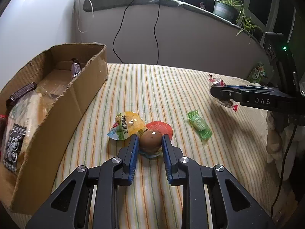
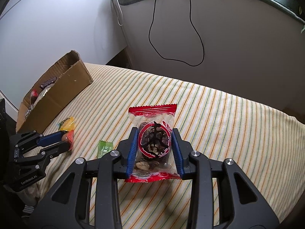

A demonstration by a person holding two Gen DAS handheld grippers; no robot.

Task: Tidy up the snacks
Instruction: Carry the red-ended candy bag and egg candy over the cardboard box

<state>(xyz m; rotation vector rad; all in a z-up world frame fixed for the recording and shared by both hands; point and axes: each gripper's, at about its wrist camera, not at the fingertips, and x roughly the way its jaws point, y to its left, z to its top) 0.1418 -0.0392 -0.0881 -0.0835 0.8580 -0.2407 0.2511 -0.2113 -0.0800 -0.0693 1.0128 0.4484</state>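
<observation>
My left gripper (image 1: 150,137) is shut on a brown egg snack (image 1: 150,140) in a clear pack with a red backing, low over the striped cloth (image 1: 152,87). A yellow egg pack (image 1: 126,126) lies touching it on the left. A green candy (image 1: 199,125) lies to its right. My right gripper (image 2: 154,131) is shut on a red-edged date-and-nut packet (image 2: 153,143), held above the cloth. In the left wrist view the right gripper (image 1: 222,93) shows at the right with that packet (image 1: 217,83). In the right wrist view the left gripper (image 2: 65,140) shows at lower left.
An open cardboard box (image 1: 85,87) stands at the left, holding several wrapped snacks, among them dark bars (image 1: 76,69). Black cables hang down the wall behind the table. A potted plant (image 1: 225,7) sits on the ledge at the back right.
</observation>
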